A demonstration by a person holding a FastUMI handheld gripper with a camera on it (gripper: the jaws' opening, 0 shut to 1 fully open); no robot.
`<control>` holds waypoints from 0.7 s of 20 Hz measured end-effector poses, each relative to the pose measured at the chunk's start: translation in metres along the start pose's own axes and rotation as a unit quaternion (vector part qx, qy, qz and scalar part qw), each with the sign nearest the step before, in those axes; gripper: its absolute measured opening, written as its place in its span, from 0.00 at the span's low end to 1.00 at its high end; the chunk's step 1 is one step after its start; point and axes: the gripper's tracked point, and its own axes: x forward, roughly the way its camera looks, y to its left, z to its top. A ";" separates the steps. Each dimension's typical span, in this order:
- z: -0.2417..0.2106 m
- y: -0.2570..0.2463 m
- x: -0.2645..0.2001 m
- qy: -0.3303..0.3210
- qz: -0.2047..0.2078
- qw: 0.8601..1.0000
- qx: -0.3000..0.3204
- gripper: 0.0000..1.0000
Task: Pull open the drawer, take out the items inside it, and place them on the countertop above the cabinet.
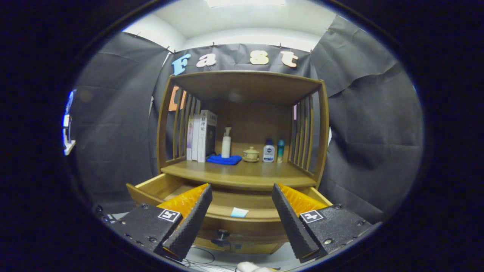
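Gripper view looks down into the drawer (227, 206), which stands pulled out below the countertop (242, 174) of the wooden cabinet (321, 124). A small pale blue-white slip (239, 212) lies near the drawer's front edge, between the two fingers and a little beyond them; whether it sits on the drawer floor or on the front board's top, I cannot tell. It looks flat and thin, probably a card, sachet or folded paper: very light, likely bendable, and hard to pinch because it lies flush on wood. My guess is that the best hold is across a short edge, sliding one finger under or nudging it against the drawer wall first. Much of the drawer's inside is hidden by the fingers and the front board, so other items may lie there. The drawer's dark knob (221, 237) sits on its front, below the slip. The gripper (242, 223) hovers above the drawer front with its jaws wide apart and nothing between them. On the countertop stand books (201, 136), a pump bottle (226, 142) on a blue cloth (224, 159), a small lidded cup (251, 154) and two little bottles (273, 151), leaving bare wood at the front for setting things down
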 end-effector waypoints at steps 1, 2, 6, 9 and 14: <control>0.010 0.001 0.007 0.000 0.003 1.000 0.007 1.00; 0.018 0.003 0.017 0.002 0.005 1.000 0.013 1.00; 0.037 0.007 0.053 0.029 0.002 0.999 0.027 1.00; 0.036 0.013 0.086 0.065 0.003 0.998 0.017 1.00; 0.002 0.016 0.141 0.173 0.000 0.985 0.008 1.00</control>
